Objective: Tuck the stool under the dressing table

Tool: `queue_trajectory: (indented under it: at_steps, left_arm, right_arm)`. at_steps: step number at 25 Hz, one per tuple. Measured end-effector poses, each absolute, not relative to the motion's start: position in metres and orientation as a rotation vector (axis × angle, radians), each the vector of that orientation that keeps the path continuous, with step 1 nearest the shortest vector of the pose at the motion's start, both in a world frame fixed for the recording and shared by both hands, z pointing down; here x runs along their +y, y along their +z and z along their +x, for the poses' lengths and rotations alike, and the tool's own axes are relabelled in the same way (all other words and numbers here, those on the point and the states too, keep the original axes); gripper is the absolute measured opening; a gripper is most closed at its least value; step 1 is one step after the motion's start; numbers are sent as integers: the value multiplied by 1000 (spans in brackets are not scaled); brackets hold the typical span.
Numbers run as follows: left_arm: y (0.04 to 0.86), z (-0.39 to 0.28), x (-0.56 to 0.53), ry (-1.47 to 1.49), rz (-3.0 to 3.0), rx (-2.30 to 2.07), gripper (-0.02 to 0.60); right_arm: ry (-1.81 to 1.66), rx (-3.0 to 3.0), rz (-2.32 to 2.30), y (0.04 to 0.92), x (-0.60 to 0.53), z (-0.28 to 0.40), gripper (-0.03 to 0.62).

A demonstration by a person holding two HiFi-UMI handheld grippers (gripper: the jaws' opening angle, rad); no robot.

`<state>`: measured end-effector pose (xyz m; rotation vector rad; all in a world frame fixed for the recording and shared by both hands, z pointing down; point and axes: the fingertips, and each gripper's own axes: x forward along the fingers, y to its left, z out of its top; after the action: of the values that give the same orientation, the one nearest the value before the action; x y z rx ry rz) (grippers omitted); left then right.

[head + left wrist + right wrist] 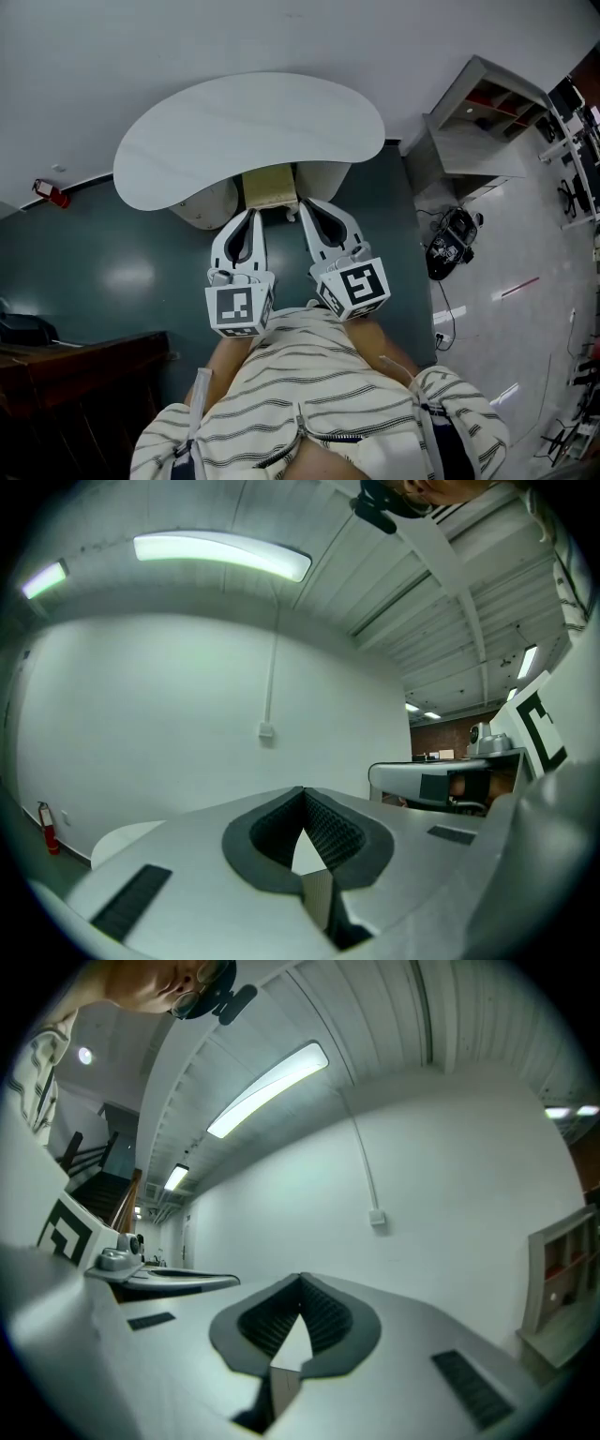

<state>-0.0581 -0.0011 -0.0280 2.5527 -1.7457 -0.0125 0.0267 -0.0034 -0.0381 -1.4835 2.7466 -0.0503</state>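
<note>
**Stool sits under the dressing table, both grippers closed and empty at its near edge**

In the head view the stool (270,186) shows only as a pale yellow seat. Its far part lies beneath the curved white top of the dressing table (253,131), between the table's two rounded white supports. The near edge of the seat sticks out towards the person.

The left gripper (251,216) and right gripper (306,204) lie side by side, pointing at the stool, with their tips at the two near corners of the seat. Whether they touch it cannot be told.

In the left gripper view the fingers (342,832) of the left gripper (303,791) meet at the tip, with nothing held in the small gap behind it. The right gripper view shows the same for the right gripper (300,1279), whose fingers (323,1321) are pressed together and hold nothing. Both of these cameras look up at a white wall and ceiling lights
</note>
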Motion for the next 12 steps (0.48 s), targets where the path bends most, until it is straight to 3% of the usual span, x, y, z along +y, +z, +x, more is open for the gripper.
queue_trajectory:
  at_steps: [12]
  left_arm:
    - [-29,-61,0,-21,2549,-1754,2]
  right_arm:
    - [-41,2751,-1472,-40,-2,23,5]
